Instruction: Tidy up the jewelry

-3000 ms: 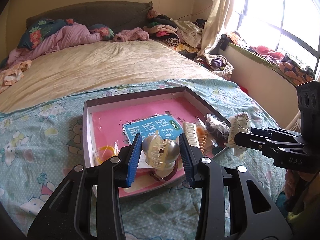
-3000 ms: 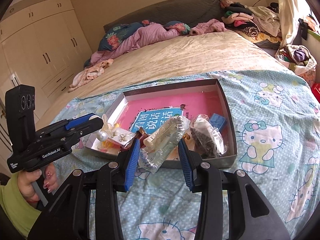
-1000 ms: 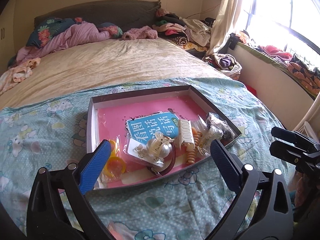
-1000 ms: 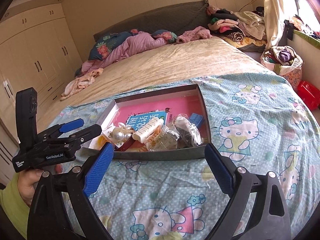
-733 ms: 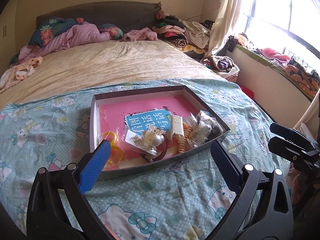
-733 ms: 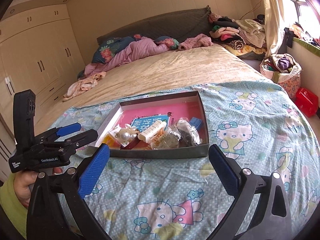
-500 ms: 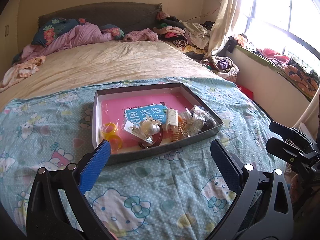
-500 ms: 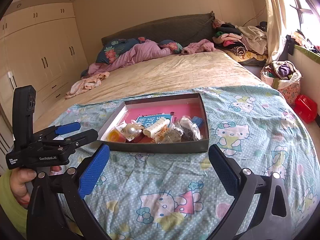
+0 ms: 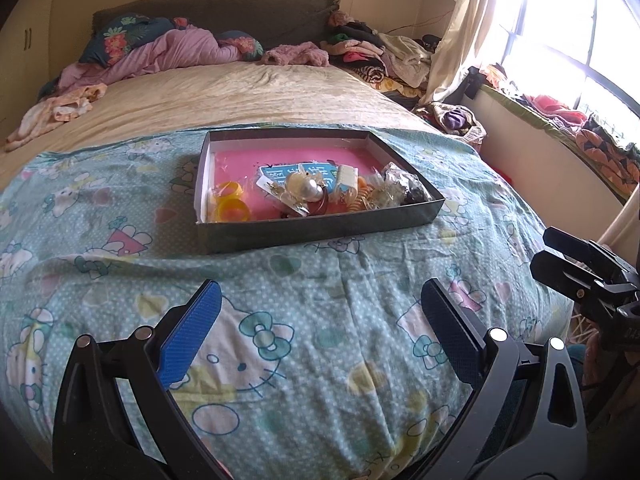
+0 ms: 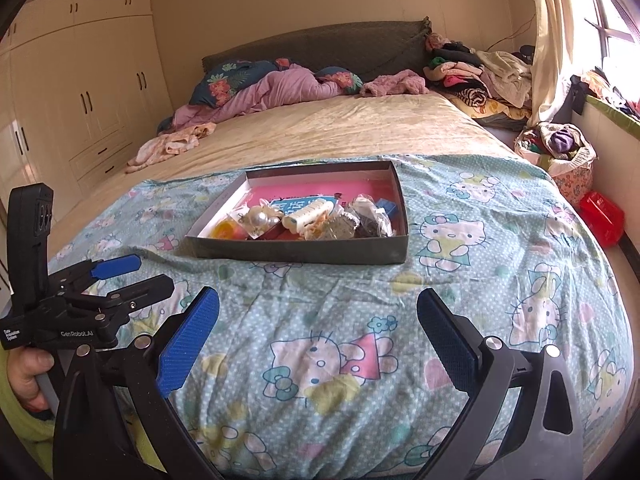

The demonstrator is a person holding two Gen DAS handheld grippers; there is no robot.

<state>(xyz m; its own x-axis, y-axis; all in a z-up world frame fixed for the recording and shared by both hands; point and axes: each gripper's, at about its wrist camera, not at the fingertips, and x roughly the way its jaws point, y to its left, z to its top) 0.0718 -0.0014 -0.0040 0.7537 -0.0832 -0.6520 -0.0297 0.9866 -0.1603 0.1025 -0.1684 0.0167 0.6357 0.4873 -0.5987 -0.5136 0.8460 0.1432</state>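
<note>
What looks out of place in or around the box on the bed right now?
Nothing has spilled: the box sits flat on the bedspread. Its contents crowd the near edge in a pile, unsorted, with the far pink floor bare.

I'm looking into a lived-in bedroom in someone's home. A wide bed point(image 10: 328, 128) fills most of the view, its near end covered by a teal cartoon-cat sheet point(image 10: 480, 240), with a dark headboard point(image 10: 320, 50) against the far wall. A crumpled purple quilt point(image 10: 276, 92) and floral pillows point(image 10: 224, 78) lie at the far end. Built-in cream wardrobes point(image 10: 80, 80) line the left wall. On the right, a big window point(image 9: 560, 32) with a pale curtain point(image 9: 460, 28) lets in daylight, and heaps of clothes point(image 10: 480, 68) sit in the far right corner beside the bed.
</note>
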